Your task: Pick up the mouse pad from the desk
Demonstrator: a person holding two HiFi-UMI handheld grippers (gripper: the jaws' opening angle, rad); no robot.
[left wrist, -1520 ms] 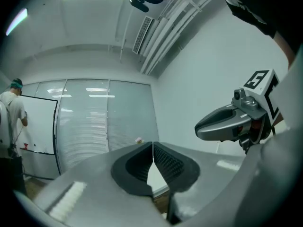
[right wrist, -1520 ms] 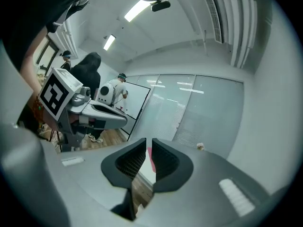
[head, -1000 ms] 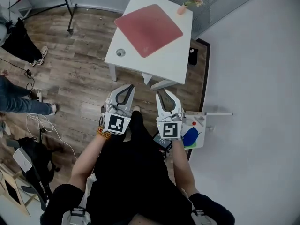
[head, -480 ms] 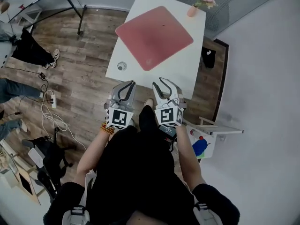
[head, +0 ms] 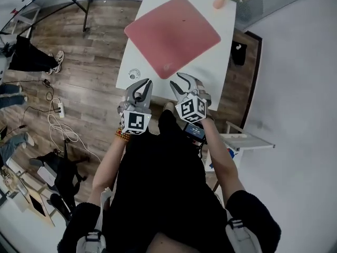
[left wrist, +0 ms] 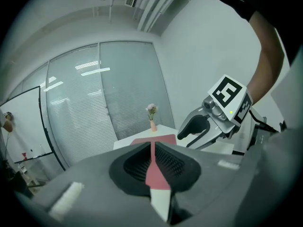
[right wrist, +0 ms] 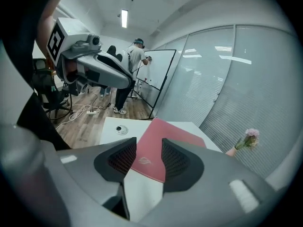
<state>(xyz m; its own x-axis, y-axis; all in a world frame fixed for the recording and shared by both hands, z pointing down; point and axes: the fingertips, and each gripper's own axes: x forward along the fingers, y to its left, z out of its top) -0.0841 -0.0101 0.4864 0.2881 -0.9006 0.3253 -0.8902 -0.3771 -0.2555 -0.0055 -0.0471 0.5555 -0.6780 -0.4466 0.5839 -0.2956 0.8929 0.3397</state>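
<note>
White table on plank flooring, pink pad untouched: this is the reach-in, with no grasp yet.
Mouse pad (head: 172, 36) lies flat and skewed across the middle of the table (head: 221, 70), a flower vase (head: 218, 1) just past its far corner and a small round cap (head: 134, 74) near the left edge. Both tools hover side by side at the table's near edge, short of the pad and touching nothing. Left tool (head: 143, 83) shows its jaws drawn almost together, nothing between them; right tool (head: 176, 79) has its jaws apart, the pad's near corner framed in the gap. Forearms stretch forward from the body, marker cubes up. Next, I'd say, comes a low approach, working one jaw under the pad's thin edge, with the left tool opening first if it joins in.
</note>
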